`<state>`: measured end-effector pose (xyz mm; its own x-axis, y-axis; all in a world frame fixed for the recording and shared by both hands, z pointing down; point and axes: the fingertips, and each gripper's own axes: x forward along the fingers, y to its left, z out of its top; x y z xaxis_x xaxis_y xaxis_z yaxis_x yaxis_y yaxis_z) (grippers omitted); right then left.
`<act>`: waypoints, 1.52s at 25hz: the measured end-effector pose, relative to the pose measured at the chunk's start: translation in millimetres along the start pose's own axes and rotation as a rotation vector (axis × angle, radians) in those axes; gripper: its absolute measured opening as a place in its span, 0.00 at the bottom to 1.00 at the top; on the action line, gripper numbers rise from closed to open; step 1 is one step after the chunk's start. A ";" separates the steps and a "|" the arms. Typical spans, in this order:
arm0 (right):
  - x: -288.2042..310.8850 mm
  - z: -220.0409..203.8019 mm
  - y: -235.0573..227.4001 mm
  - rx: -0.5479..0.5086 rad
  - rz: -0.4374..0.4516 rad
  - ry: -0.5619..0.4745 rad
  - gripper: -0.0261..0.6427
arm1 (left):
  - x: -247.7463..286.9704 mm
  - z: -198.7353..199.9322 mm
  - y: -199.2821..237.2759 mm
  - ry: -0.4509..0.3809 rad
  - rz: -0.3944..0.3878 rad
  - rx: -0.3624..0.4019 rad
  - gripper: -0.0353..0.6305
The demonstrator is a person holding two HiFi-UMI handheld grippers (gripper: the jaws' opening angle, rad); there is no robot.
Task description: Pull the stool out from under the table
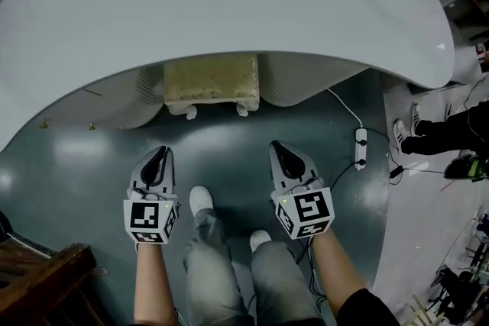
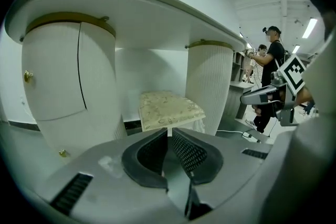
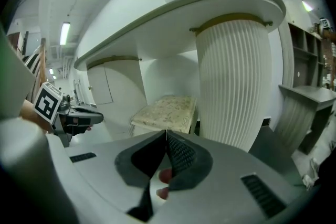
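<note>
The stool (image 1: 212, 82) has a pale yellow patterned cushion and white legs. It stands tucked under the white curved table (image 1: 229, 4), between two ribbed pedestals. It also shows ahead in the left gripper view as the stool (image 2: 169, 108) and in the right gripper view as the stool (image 3: 165, 111). My left gripper (image 1: 159, 156) is shut and empty, short of the stool on its near left. My right gripper (image 1: 278, 147) is shut and empty too, short of the stool on its near right. Neither touches it.
A white power strip (image 1: 361, 147) with a cable lies on the dark floor to the right. A wooden piece (image 1: 38, 279) stands at the lower left. A second person (image 2: 270, 68) stands off to the right. My own legs and shoes (image 1: 201, 200) are between the grippers.
</note>
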<state>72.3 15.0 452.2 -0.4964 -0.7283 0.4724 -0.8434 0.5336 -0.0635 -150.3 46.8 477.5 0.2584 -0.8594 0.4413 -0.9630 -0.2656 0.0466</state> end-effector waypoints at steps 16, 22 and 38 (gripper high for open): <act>81.1 -84.6 -31.6 -0.023 -0.009 -0.021 0.18 | 78.6 -87.6 29.0 -0.008 -0.050 0.071 0.20; 112.0 -100.3 -37.8 -0.050 0.012 -0.037 0.32 | 105.6 -100.4 44.3 -0.039 -0.077 0.092 0.34; 180.9 -113.8 -58.9 -0.161 0.069 -0.062 0.51 | 172.8 -121.1 66.5 -0.024 -0.117 0.262 0.47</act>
<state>55.6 -99.3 641.4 -0.5679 -0.7102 0.4161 -0.7656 0.6414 0.0497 -179.0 -66.5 665.3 0.3715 -0.8255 0.4248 -0.8745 -0.4648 -0.1386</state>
